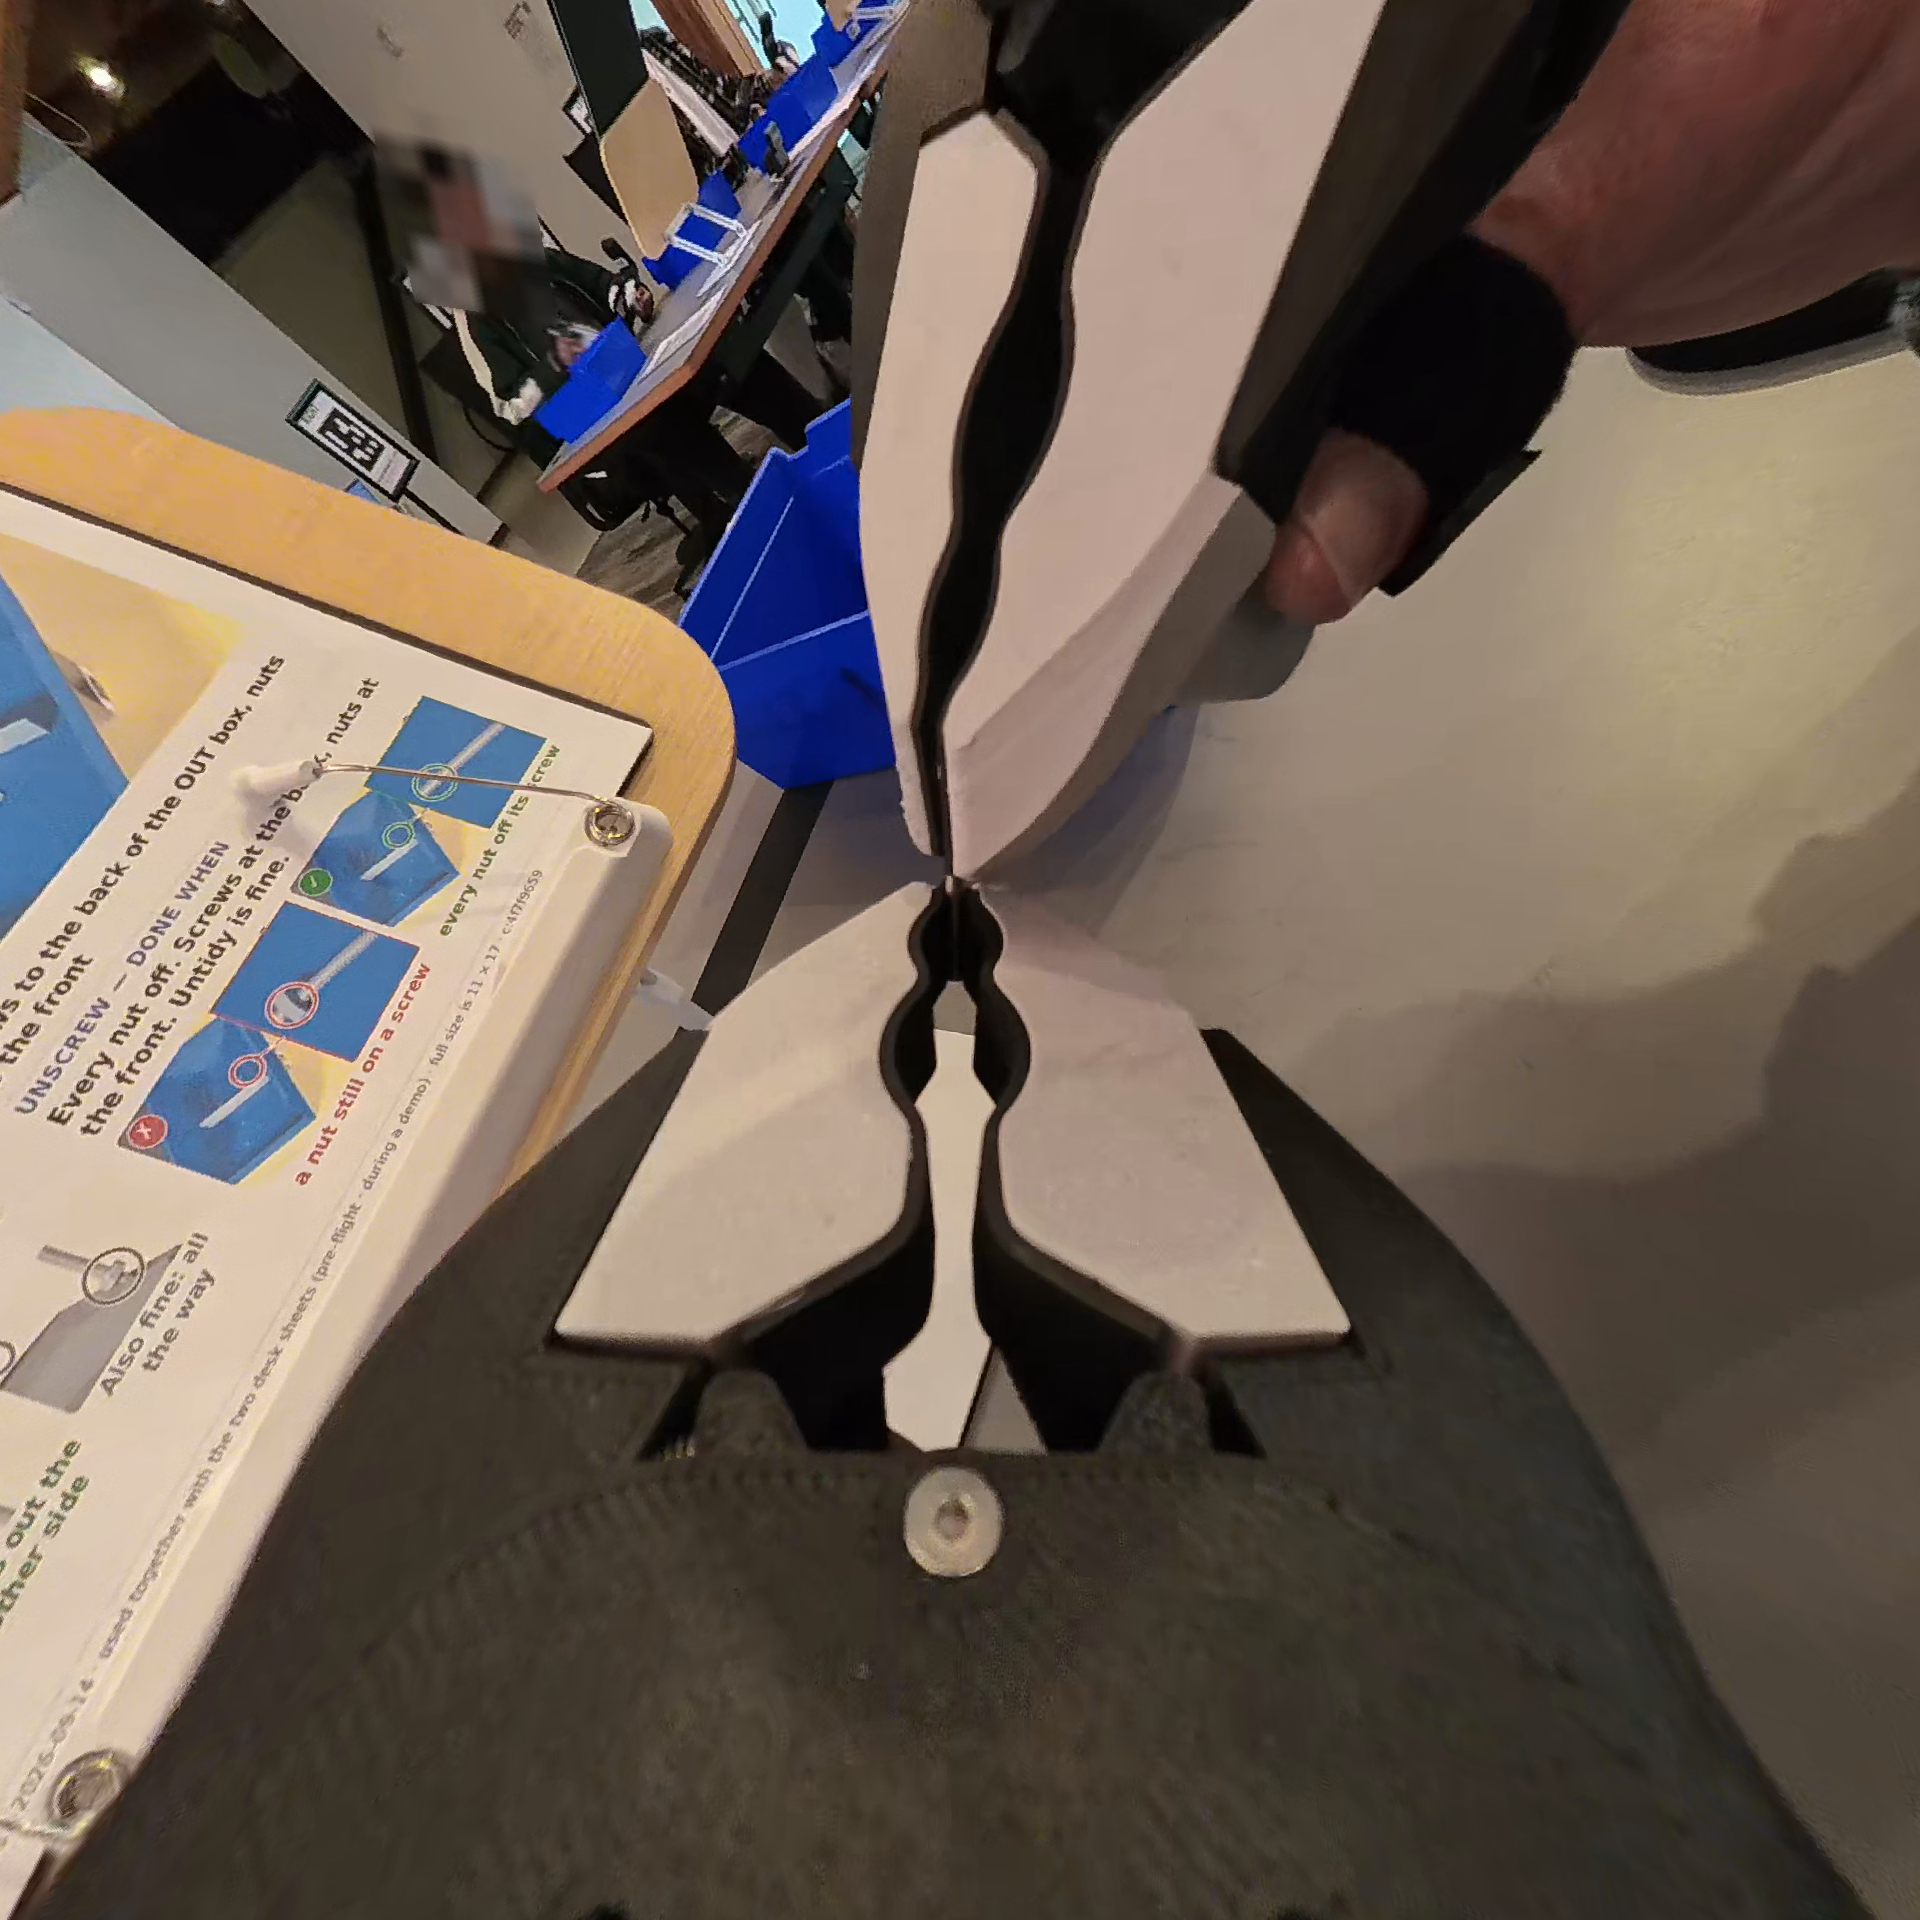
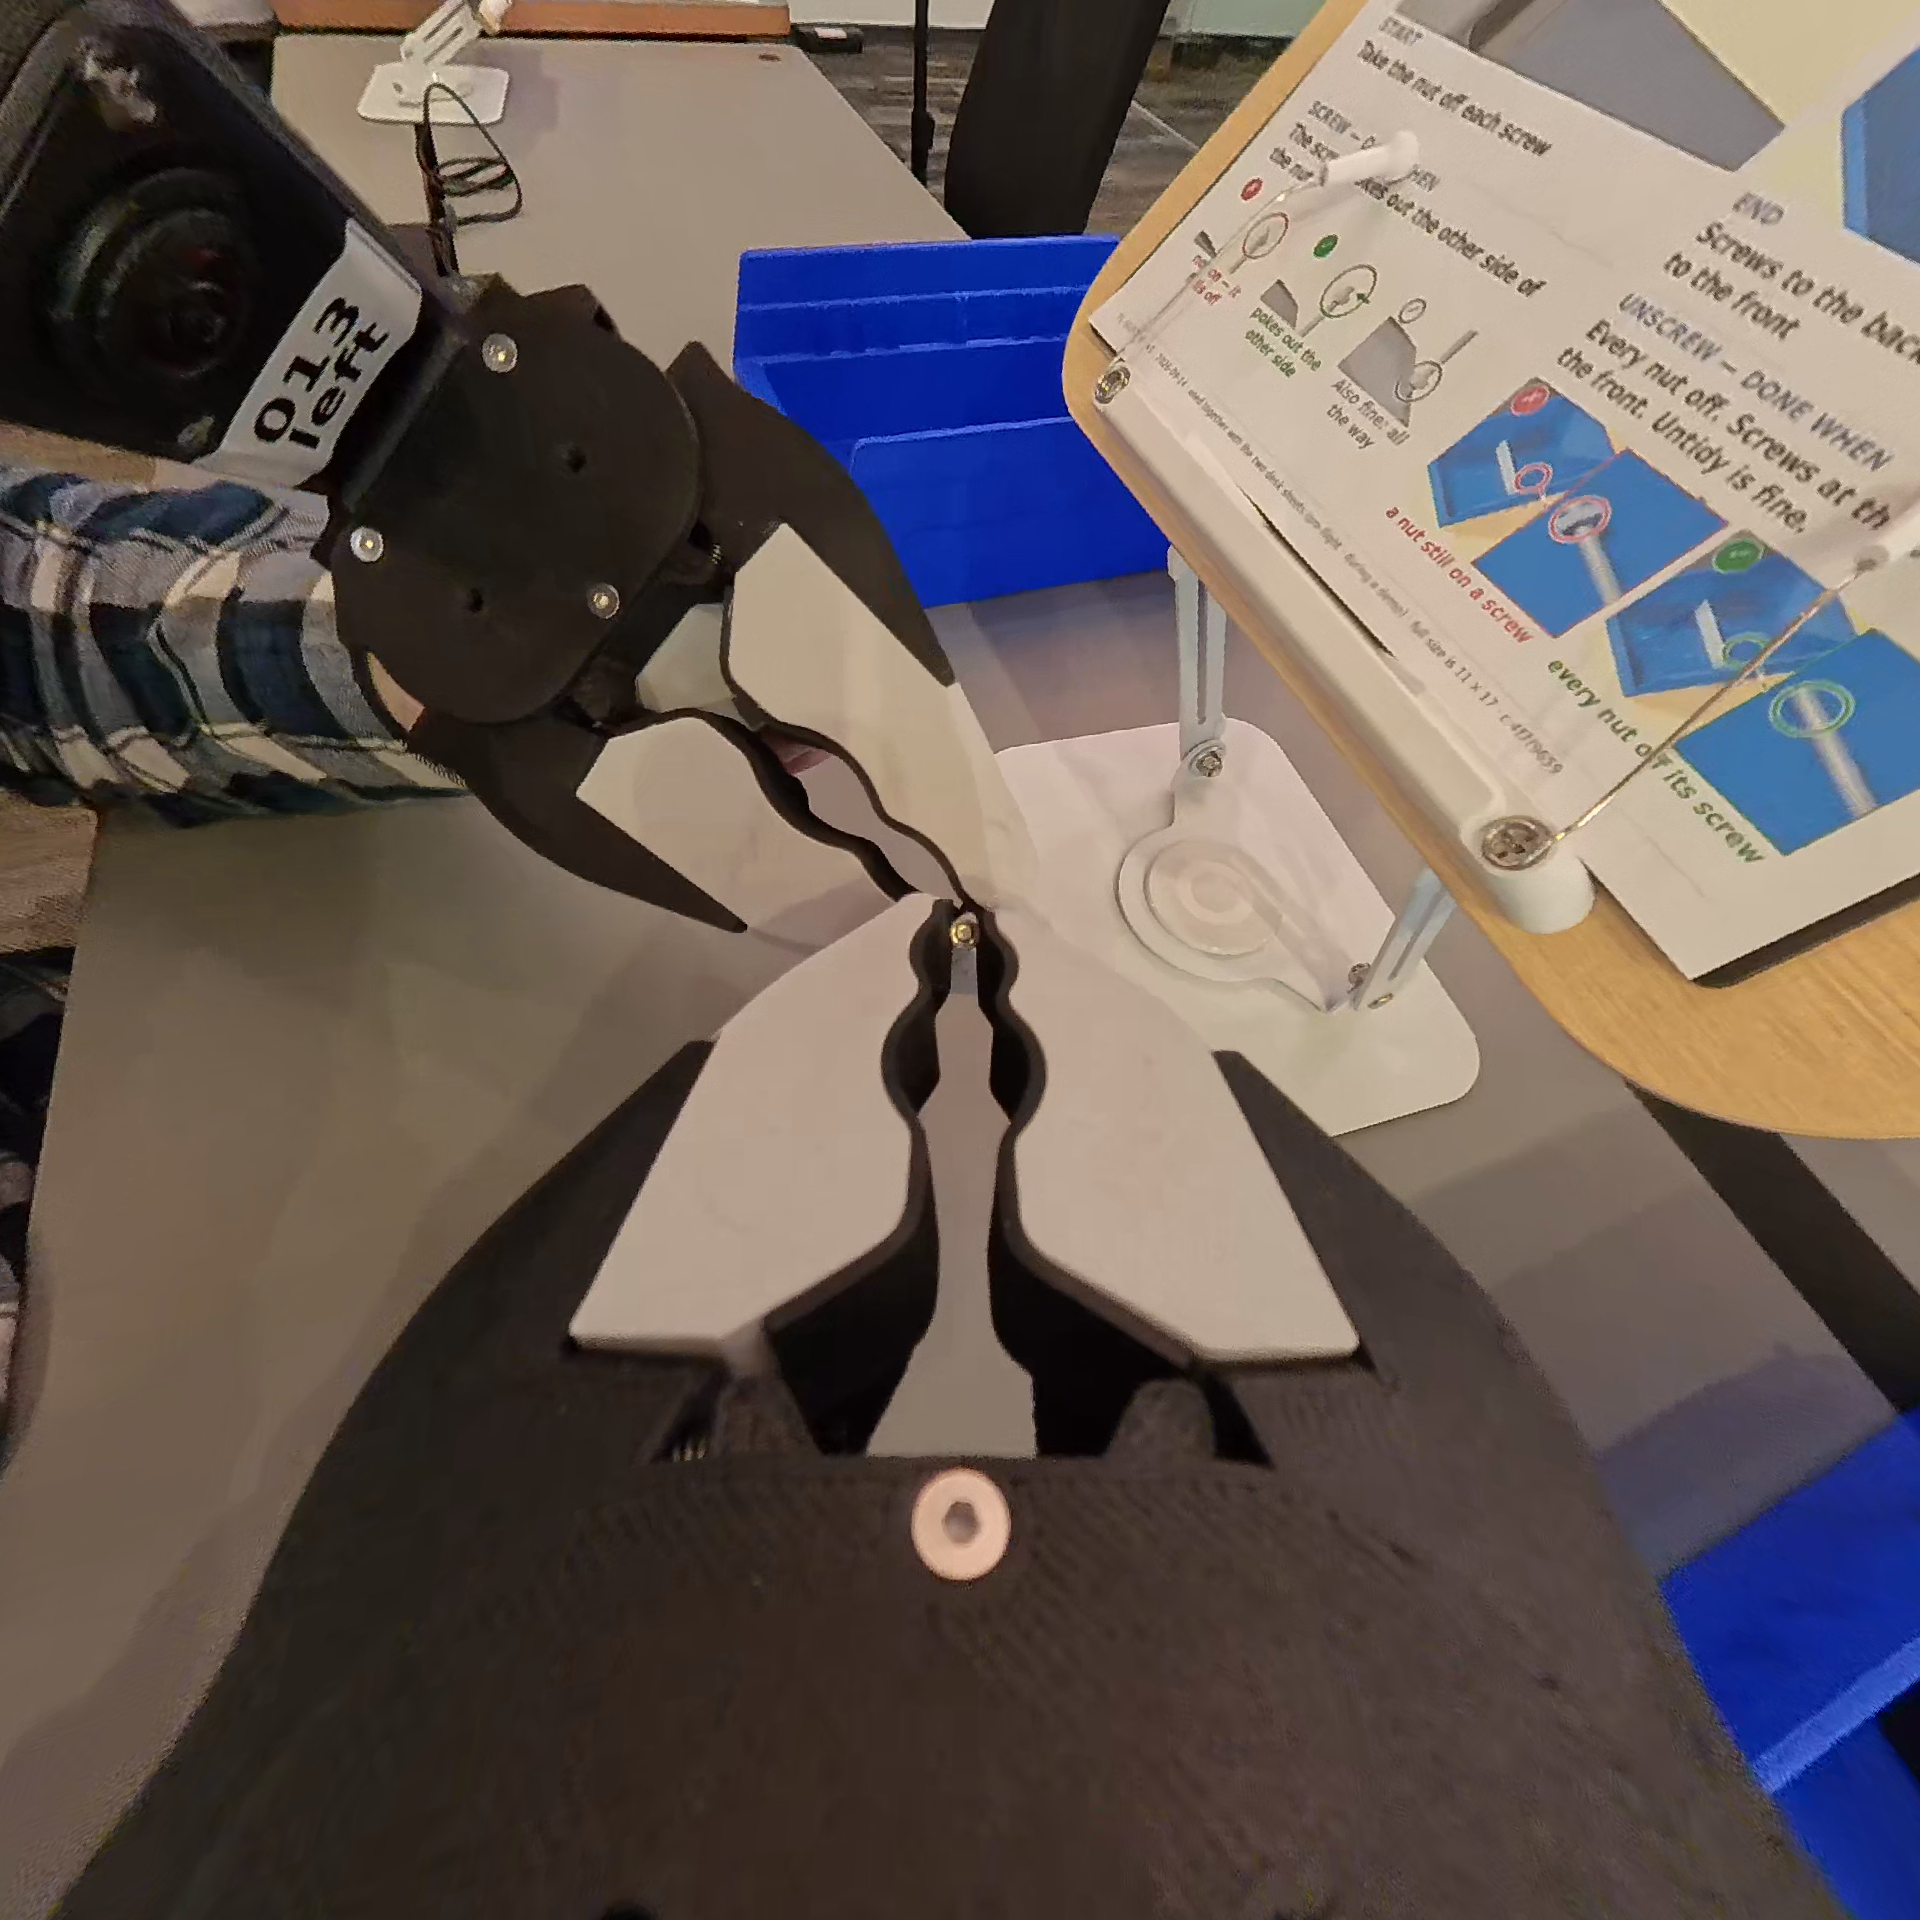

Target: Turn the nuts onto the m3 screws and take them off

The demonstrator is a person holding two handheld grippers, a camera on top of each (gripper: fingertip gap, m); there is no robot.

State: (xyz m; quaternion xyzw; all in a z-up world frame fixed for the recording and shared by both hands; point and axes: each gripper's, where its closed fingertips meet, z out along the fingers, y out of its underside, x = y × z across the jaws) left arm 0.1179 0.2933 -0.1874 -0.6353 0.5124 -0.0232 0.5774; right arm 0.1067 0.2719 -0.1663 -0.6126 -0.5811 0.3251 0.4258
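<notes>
A small metal nut (image 2: 965,932) on its screw sits mid-frame, pinched in the right claw (image 2: 961,928); the left claw (image 2: 951,896), clenched, meets it tip to tip above the grey counter (image 2: 312,1039), blue bin (image 2: 935,416) behind.

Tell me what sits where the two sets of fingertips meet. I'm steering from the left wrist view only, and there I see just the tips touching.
Observer: The right wrist view shows a small metal fastener, pinched at the very tips of the right gripper.
Operator: And my left gripper?
Observer: The left gripper comes in from the upper left with its fingers closed together and its tips right at that fastener. I cannot tell whether they grip it.
Operator: What lies beyond them?
Observer: The white base plate of the sheet stand, resting on the grey table.
</notes>
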